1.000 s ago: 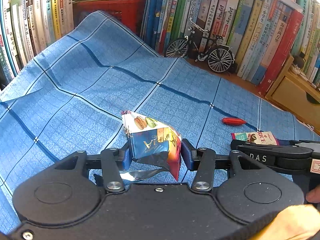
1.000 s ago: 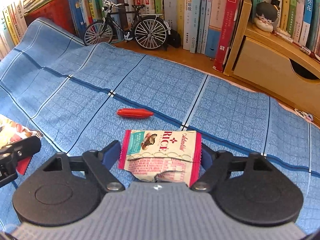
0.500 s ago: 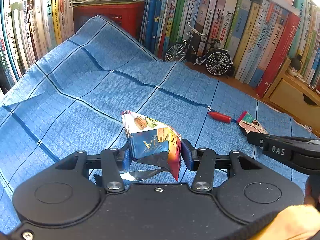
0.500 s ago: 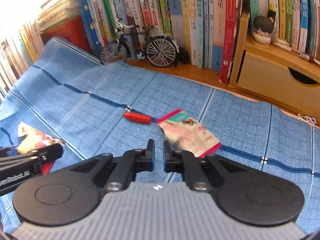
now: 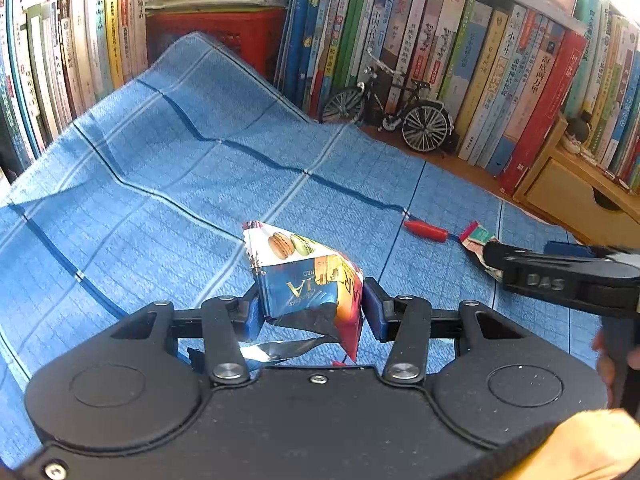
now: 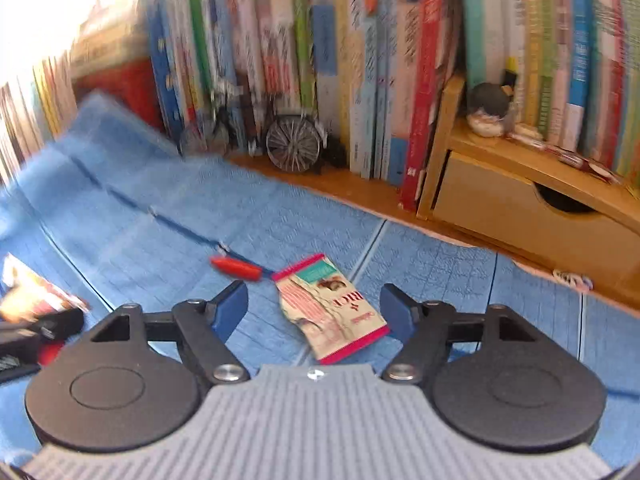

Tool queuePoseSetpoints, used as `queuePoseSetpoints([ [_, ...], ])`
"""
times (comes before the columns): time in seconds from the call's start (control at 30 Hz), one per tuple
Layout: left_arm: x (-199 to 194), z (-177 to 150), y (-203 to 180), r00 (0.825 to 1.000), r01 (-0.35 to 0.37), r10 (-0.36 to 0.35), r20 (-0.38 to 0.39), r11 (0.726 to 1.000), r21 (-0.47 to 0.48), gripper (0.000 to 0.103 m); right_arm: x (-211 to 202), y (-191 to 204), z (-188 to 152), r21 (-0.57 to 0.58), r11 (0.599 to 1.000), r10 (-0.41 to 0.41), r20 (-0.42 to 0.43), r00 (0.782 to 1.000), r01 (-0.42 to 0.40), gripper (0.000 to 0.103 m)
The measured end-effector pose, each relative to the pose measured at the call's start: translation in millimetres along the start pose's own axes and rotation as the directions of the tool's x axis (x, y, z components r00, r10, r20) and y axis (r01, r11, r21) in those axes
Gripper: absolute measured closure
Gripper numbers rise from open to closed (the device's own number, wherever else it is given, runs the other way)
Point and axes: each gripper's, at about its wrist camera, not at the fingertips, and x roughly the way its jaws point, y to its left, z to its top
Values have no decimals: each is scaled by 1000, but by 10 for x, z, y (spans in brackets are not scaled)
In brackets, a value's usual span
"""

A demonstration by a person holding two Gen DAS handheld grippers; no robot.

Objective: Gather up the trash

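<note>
Left wrist view: the left tool (image 5: 310,314) is clamped on a crumpled foil snack bag (image 5: 306,280), its blue pads pressing both sides. The bag is glossy, printed with macarons on white above a blue and orange panel, and its torn silver lining curls out below the pads. It is held just above a blue woven cloth (image 5: 168,184) crossed by dark and pale stripes, which covers the table and rides up in a soft fold against a red crate (image 5: 224,36). Farther right on the cloth lies a small smooth red tapered piece (image 5: 426,231); what it is cannot be told. Just past it, a flat rice-snack wrapper (image 5: 478,242) shows one corner behind the black matte finger (image 5: 560,280) of the right tool. A metal model bicycle (image 5: 390,110) with spoked wheels stands before a row of upright books (image 5: 480,68).

Right wrist view, blurred: the right tool (image 6: 314,308) has its jaws opening, wide apart. The rice-snack wrapper (image 6: 332,308) lies flat on the cloth (image 6: 140,236) between the blue pads, touching neither; it is a thin rectangle with pink crimped ends and a teal corner, set askew. The red piece (image 6: 236,267) lies just beside its far corner. A wooden drawer box (image 6: 516,216) with a scooped finger notch sits at the right.
</note>
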Motion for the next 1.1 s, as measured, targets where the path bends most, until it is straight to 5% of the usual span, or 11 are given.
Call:
queuePoseSetpoints([
  [0.23, 160, -85, -115, 999, 13, -13, -31, 1000, -4, 56, 391, -12, -44, -154, 988, -1, -58, 998, -8, 19],
  [0.37, 233, -100, -187, 999, 16, -16, -44, 1000, -3, 56, 407, -28, -69, -131, 987, 86, -85, 993, -97, 43],
  [0.6, 211, -77, -251, 999, 23, -23, -41, 1000, 5, 56, 260, -49, -100, -42, 989, 138, -77, 987, -142, 61],
  [1.1, -369, -154, -189, 1000, 13, -13, -13, 1000, 9, 56, -407, -19, -112, 52, 982, 182, -18, 983, -181, 62],
])
